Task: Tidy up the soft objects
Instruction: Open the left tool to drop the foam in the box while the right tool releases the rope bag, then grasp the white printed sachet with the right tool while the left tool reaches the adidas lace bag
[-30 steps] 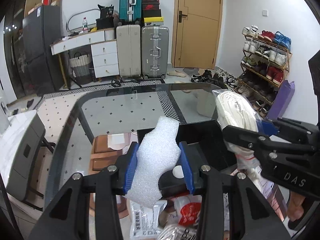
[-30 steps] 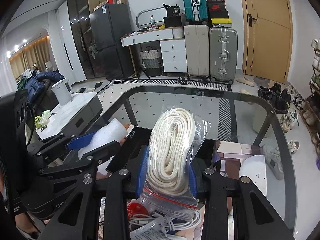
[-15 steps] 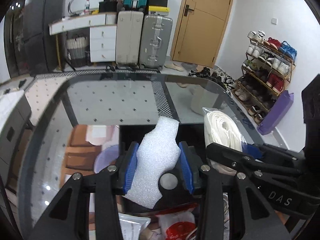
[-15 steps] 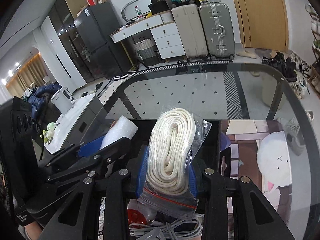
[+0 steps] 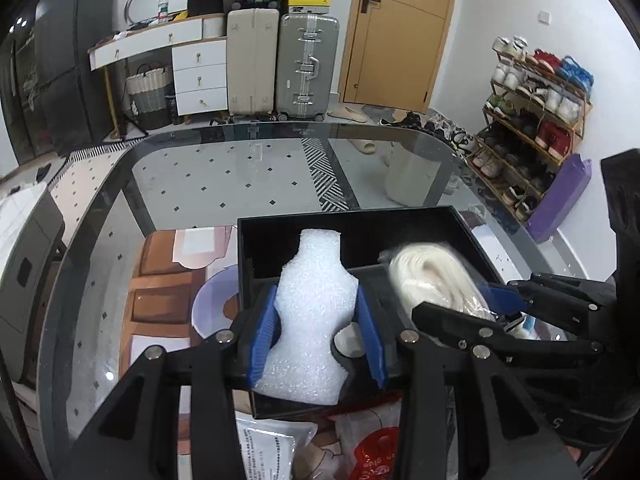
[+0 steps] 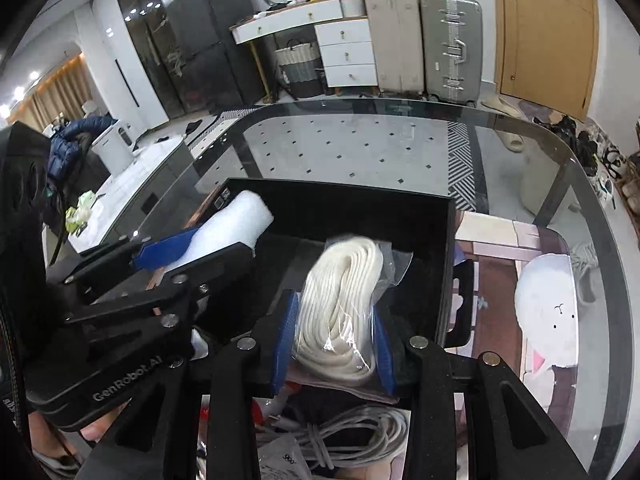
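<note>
My left gripper (image 5: 316,336) is shut on a white foam piece (image 5: 314,320) and holds it over the left part of a black open box (image 5: 348,220) on the glass table. My right gripper (image 6: 334,344) is shut on a clear bag of coiled white rope (image 6: 340,300) and holds it over the right part of the same box (image 6: 340,200). The two grippers are side by side. The foam also shows in the right wrist view (image 6: 228,228), and the rope bag in the left wrist view (image 5: 436,284).
Packets (image 5: 272,448) and a grey cable coil (image 6: 352,436) lie on the table in front of the box. The glass table edge (image 5: 280,130) curves at the far side. Suitcases (image 5: 280,64) and a shoe rack (image 5: 536,96) stand beyond.
Both grippers have moved forward and down with their loads, from above the near clutter to over the black box.
</note>
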The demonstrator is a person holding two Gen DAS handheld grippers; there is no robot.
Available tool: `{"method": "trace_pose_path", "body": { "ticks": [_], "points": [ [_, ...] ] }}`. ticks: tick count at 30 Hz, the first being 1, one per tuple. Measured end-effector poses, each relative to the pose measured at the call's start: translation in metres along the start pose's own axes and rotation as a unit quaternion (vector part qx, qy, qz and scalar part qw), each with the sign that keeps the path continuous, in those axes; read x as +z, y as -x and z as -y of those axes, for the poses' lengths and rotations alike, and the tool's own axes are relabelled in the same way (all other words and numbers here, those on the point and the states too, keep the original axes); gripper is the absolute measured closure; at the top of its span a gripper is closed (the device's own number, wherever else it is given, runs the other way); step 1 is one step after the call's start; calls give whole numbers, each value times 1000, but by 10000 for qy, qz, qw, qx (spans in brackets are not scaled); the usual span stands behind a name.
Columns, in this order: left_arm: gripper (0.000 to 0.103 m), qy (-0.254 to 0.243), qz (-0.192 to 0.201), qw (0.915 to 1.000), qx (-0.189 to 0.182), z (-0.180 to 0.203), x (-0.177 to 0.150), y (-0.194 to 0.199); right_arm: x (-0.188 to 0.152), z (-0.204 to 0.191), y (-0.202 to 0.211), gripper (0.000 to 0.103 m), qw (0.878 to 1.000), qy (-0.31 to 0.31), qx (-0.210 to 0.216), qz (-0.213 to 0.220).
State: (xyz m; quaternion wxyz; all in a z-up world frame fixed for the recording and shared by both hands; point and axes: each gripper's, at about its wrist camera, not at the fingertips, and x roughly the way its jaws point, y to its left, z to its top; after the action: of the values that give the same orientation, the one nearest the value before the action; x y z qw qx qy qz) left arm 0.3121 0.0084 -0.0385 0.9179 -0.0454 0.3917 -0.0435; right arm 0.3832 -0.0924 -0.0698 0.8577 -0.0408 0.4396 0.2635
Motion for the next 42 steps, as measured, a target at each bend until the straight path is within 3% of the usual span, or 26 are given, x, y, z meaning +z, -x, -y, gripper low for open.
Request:
{"method": "trace_pose_path", "body": {
  "ticks": [10,15,19,21,26,28,31,37,42],
  "points": [
    [65,-398,-128,9991,75,10,-5,9,-24,-10,12,65,9996,181,-10,-208],
    [62,-262,-119,9995,140,5,-6,12,-24,-12,21,48,9994,293,-158,-82],
    [48,-280,-114,9995,4,4,-8,19,-23,-10,35,46,9995,289,-108,39],
    [43,-293,-112,9995,11,4,-7,25,-26,-12,46,37,9992,362,-123,118],
    [26,-460,70,9985,274,3,-15,56,-34,-20,75,34,9977,567,-130,342],
    [24,-449,116,9984,323,-1,-19,66,-42,-22,87,30,9969,610,-229,447],
    [24,-348,10,9991,232,-16,-34,81,-59,-26,98,25,9953,802,-256,484],
    [24,-632,-476,9969,34,-25,-88,93,-111,-41,82,25,9848,1689,-397,-109],
    [24,-778,-906,9927,-170,-27,-125,93,-127,-41,78,25,9824,1834,-226,-265]
  ]
}}
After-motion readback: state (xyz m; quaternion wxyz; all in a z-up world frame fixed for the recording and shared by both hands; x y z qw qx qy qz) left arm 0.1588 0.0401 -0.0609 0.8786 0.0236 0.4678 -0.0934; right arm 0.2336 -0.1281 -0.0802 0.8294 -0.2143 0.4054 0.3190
